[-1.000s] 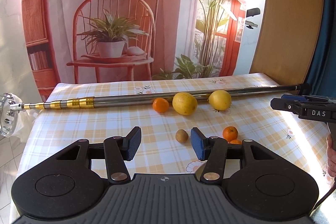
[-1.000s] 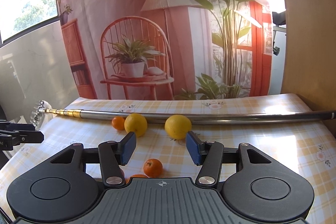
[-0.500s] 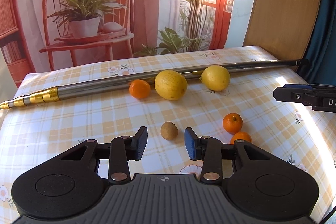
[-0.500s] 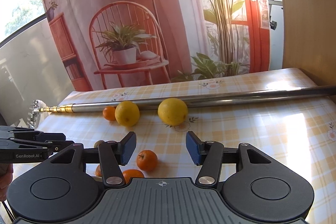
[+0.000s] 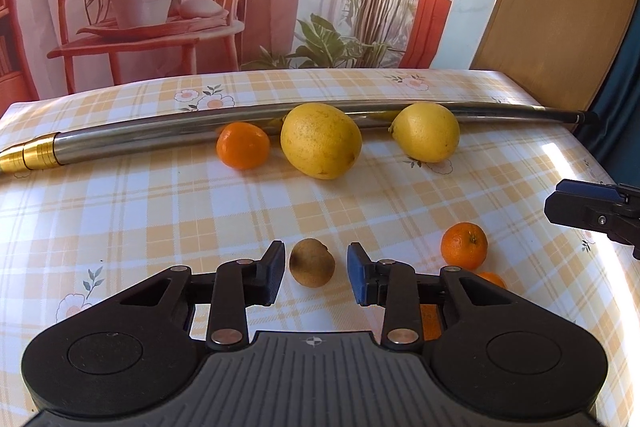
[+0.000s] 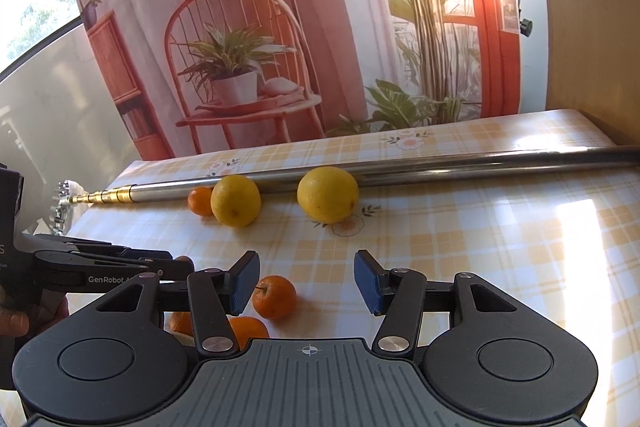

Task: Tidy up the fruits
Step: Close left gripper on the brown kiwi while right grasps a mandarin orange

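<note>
Left wrist view: the left hand-held gripper [image 5: 314, 275] is spread, its pads either side of a small brown kiwi [image 5: 311, 262] resting on the checked surface [image 5: 160, 211], neither pad clearly touching it. The kiwi looks light, a little soft and fuzzy, so it should grip well; a gentle pinch across its middle seems right, since a hard squeeze could bruise it. At twelve o'clock a big lemon [image 5: 321, 140] lies against a metal pole [image 5: 140, 139], a mandarin [image 5: 243, 145] at eleven, a second lemon [image 5: 425, 131] at one. Another mandarin [image 5: 464, 245] sits at three.

Right wrist view: the right hand-held gripper [image 6: 306, 281] is spread wide and empty, over the surface. A mandarin [image 6: 275, 297] sits just inside its left pad; two more orange fruits peek out below, probably mandarins, though they are half hidden. Firm and round, they may roll if nudged.
</note>
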The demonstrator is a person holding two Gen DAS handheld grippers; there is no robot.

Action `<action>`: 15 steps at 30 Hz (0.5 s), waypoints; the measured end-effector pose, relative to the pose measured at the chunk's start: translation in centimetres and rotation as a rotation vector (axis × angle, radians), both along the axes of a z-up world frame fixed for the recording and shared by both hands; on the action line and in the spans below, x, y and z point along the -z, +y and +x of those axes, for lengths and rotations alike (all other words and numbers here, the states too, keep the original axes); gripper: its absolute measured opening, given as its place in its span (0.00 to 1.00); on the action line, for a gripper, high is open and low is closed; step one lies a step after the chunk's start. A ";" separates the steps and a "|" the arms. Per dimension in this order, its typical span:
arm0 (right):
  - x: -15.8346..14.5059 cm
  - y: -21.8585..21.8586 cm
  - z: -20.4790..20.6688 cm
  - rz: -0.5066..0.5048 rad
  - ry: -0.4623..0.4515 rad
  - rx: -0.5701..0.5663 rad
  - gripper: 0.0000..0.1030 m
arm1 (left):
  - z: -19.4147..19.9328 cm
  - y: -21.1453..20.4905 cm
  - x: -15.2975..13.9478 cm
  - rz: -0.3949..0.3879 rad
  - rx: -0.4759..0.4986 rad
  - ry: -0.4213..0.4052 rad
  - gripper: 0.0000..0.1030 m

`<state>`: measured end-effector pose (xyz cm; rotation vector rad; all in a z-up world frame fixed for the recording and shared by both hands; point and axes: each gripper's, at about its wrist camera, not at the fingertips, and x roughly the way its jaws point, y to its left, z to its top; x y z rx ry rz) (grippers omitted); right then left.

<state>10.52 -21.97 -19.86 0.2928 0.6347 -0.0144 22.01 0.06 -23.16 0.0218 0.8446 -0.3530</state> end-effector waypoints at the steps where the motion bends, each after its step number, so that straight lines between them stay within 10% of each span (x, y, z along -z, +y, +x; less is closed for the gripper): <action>1: 0.1 0.0 0.1 0.002 0.003 0.000 0.49 | 0.3 0.0 0.2 -0.002 -0.002 0.006 0.32; 15: 1.9 -0.3 1.1 0.044 0.044 -0.032 0.48 | -2.4 1.5 -1.0 -0.014 -0.038 -0.021 0.26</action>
